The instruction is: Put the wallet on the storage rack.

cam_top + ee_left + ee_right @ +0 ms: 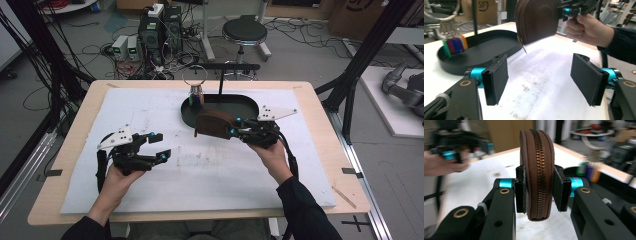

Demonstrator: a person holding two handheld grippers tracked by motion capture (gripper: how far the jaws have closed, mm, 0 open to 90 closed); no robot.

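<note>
Black and oval, the tray (250,105) sits at the far middle of the white mat (150,120) on the table (75,120); at its left end stand a few small coloured tags (455,46) on a wire ring (194,76), and a thin black post (220,82) rises from the tray. The rest of the tray looks bare. A brown zip pouch (215,123), round-cornered and flat, is held off the mat just at the tray's near rim. The right tool (234,126) pinches it: in the right gripper view the two pads press on its flat sides, the pouch (537,173) stands on edge with the brass zip facing the camera and running up and over its top. In the high view its long axis runs roughly left to right, sticking out leftward from the right tool. In the left gripper view a zip pull hangs from the pouch's (536,21) lower edge. The left tool (154,146) lies near the mat, well apart from the pouch, its jaws spread wide with nothing between them. Beyond the table stand a stool (244,32), computer boxes (160,30) and loose cables on the floor.
</note>
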